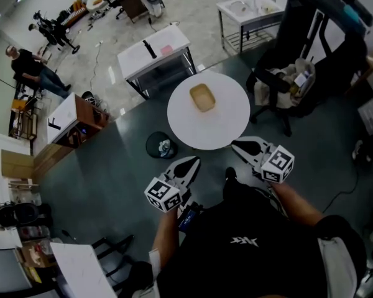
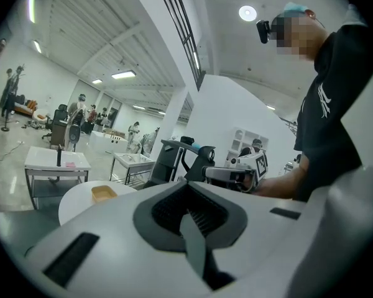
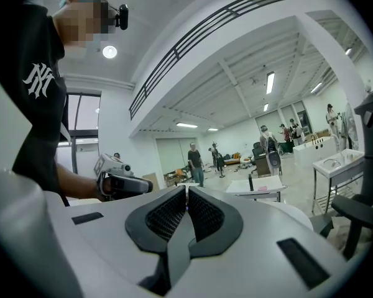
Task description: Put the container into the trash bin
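on the table (image 1: 227, 126) — container (image 1: 202, 97), seemingly empty

Head view: high over the person, looking steeply down. It takes in the table (image 1: 224, 123), with the left gripper (image 1: 194, 160) and right gripper (image 1: 234, 144) lower in frame.

Left gripper view: low, close behind its own jaws, about level. It faces across the person's front, with the right gripper near at mid-frame and the table at lower left.

Right gripper view: same low seat, level, facing the opposite way across. The left gripper is near, left of centre.

Shared: head and left gripper views both hold the table. All three catch the white desk (image 1: 137, 58).
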Action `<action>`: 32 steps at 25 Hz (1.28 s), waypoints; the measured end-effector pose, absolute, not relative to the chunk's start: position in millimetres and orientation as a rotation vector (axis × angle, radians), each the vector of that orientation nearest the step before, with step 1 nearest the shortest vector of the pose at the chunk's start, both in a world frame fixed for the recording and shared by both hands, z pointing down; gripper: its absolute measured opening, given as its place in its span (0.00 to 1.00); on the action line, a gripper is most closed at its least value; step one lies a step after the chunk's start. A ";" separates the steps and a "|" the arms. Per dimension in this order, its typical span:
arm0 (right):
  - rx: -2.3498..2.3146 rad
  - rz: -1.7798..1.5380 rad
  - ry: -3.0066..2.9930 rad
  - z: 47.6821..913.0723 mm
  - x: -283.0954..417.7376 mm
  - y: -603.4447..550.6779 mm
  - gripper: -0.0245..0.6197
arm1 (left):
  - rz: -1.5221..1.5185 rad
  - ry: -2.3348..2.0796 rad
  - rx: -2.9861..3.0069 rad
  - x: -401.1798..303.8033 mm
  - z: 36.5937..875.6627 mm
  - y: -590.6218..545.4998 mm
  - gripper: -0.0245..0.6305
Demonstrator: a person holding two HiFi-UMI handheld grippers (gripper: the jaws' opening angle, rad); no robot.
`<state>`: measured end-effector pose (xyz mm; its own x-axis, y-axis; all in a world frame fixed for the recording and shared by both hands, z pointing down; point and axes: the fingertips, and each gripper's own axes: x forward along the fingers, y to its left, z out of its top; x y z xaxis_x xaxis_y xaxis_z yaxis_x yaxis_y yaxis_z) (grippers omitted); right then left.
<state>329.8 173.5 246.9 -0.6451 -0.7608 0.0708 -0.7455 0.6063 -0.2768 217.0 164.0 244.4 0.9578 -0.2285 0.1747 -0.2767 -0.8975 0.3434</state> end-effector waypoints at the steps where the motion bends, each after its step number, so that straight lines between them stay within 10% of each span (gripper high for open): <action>1: -1.288 -0.444 2.771 247.8 334.4 160.8 0.10 | 0.192 -0.374 2.734 223.5 244.2 151.6 0.04; 32: -1.401 -0.820 2.807 343.5 402.4 -110.6 0.11 | 0.416 -0.516 2.483 276.4 332.4 -136.7 0.04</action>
